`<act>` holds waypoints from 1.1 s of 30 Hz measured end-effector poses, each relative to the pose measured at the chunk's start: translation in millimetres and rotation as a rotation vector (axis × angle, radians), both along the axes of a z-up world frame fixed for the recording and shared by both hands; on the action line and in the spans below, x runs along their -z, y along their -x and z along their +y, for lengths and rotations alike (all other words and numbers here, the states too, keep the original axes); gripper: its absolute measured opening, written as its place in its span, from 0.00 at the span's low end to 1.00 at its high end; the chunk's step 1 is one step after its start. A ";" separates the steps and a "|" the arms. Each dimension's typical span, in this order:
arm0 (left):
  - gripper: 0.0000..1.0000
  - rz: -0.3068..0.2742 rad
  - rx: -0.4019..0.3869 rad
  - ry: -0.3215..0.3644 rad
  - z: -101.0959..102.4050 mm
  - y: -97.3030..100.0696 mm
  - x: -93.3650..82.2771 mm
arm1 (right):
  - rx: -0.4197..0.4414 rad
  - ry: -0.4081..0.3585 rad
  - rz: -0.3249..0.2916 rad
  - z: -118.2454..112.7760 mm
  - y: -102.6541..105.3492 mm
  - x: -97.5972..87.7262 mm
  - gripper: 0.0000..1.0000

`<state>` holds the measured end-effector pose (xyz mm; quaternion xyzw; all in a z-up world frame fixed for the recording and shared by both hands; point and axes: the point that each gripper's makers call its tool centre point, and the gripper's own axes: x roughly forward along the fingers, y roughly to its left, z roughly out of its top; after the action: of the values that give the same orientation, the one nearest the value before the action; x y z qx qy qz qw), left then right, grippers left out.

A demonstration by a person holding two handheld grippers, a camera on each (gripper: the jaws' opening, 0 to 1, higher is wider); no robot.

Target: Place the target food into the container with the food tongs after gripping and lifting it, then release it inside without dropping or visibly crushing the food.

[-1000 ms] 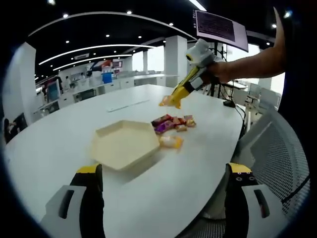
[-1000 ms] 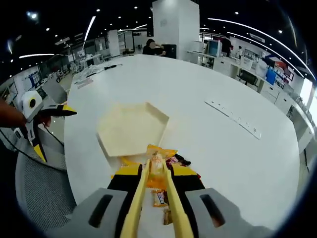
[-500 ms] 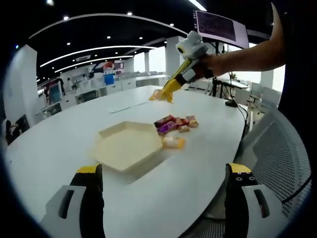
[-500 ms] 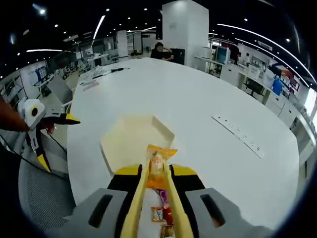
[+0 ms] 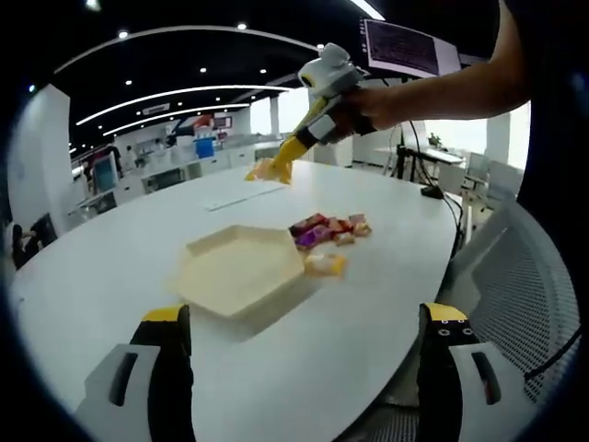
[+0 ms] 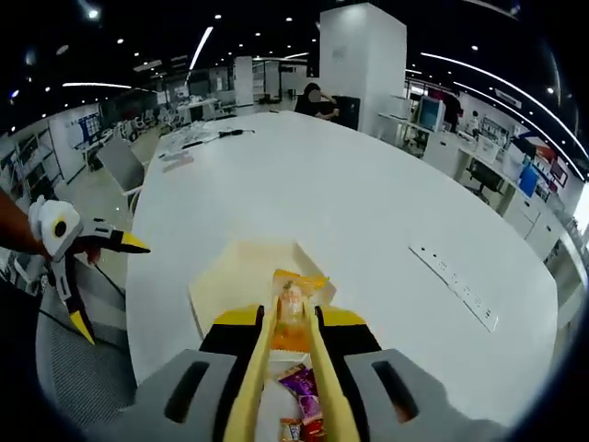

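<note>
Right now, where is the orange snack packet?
The orange snack packet is pinched in the tongs, up in the air over the tray.

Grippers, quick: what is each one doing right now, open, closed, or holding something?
Left gripper: open, holding nothing.
Right gripper: closed on yellow food tongs, which grip an orange snack packet.

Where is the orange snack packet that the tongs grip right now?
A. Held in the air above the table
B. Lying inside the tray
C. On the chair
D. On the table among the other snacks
A: the tongs pinch the packet clear of the table, not yet in the tray.
</note>
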<state>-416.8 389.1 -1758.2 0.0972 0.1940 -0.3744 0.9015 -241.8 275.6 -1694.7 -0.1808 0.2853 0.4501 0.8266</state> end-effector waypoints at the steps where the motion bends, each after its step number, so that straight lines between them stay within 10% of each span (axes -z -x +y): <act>1: 1.00 0.001 0.000 -0.003 0.5 -0.2 0.8 | -0.003 -0.002 -0.001 3.9 -2.3 -0.7 0.21; 16: 0.99 0.014 -0.003 -0.053 7.8 -1.8 12.0 | -0.077 -0.025 -0.022 61.0 -22.5 -17.3 0.21; 33: 0.99 0.028 -0.011 -0.066 10.3 -2.5 15.1 | -0.091 -0.017 -0.010 67.7 -33.0 -5.9 0.23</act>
<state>-414.3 399.4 -1773.3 0.1207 0.2193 -0.3641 0.8971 -208.8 343.3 -1688.8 -0.1887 0.2687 0.4888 0.8082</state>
